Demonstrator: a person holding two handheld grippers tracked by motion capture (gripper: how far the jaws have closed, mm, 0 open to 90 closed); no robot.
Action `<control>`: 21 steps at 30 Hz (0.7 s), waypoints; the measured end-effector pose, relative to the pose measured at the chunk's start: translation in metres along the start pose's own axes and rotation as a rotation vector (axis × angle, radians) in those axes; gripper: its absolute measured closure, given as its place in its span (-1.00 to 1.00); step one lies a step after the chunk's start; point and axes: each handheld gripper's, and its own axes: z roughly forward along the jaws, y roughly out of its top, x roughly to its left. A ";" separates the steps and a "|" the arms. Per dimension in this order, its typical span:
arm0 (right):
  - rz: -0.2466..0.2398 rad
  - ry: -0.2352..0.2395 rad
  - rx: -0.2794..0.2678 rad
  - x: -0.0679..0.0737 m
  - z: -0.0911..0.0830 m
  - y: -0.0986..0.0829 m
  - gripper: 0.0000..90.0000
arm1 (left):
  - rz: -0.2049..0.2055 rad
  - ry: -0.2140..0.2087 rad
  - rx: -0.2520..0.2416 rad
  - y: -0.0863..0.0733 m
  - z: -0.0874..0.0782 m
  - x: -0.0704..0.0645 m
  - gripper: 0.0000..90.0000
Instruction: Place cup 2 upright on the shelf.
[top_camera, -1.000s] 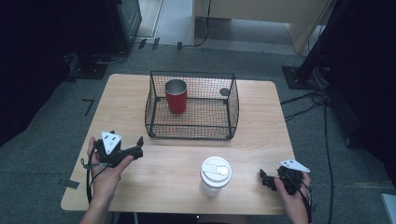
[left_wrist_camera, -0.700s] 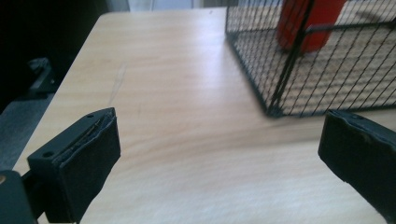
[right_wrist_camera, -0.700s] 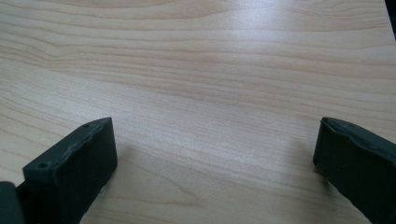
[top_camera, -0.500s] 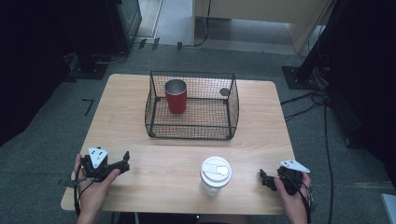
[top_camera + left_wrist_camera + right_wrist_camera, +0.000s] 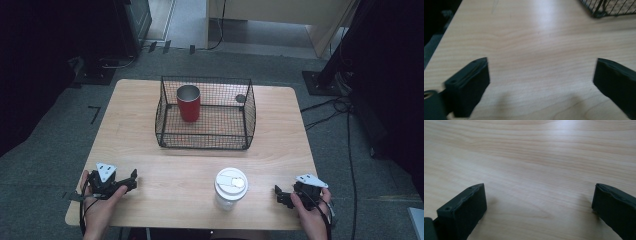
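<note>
Both grippers rest low on the wooden table with jaws spread wide and nothing held.

The left gripper sits at the table's near left corner, held in the person's left hand; in the left gripper view its two black jaws stand far apart over bare wood, with a corner of the wire basket at the top right. The right gripper sits at the near right edge, equally wide open over bare wood in the right gripper view. Between the two, nearer the right one, a white lidded cup stands upright, apart from both. Farther back, the wire basket holds an upright red cup in its left part.
</note>
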 end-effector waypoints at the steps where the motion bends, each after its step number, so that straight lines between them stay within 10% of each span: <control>1: -0.011 0.003 -0.004 0.003 -0.001 0.000 -1.00 | 0.001 0.008 -0.003 0.000 0.000 0.000 -0.66; 8: -0.075 0.164 -0.083 0.023 -0.014 0.003 -1.00 | -0.024 -0.034 0.142 0.002 0.010 0.003 -0.69; 21: -0.221 0.349 -0.090 0.075 -0.023 0.011 -1.00 | 0.005 -0.064 0.156 0.003 0.011 0.002 -0.83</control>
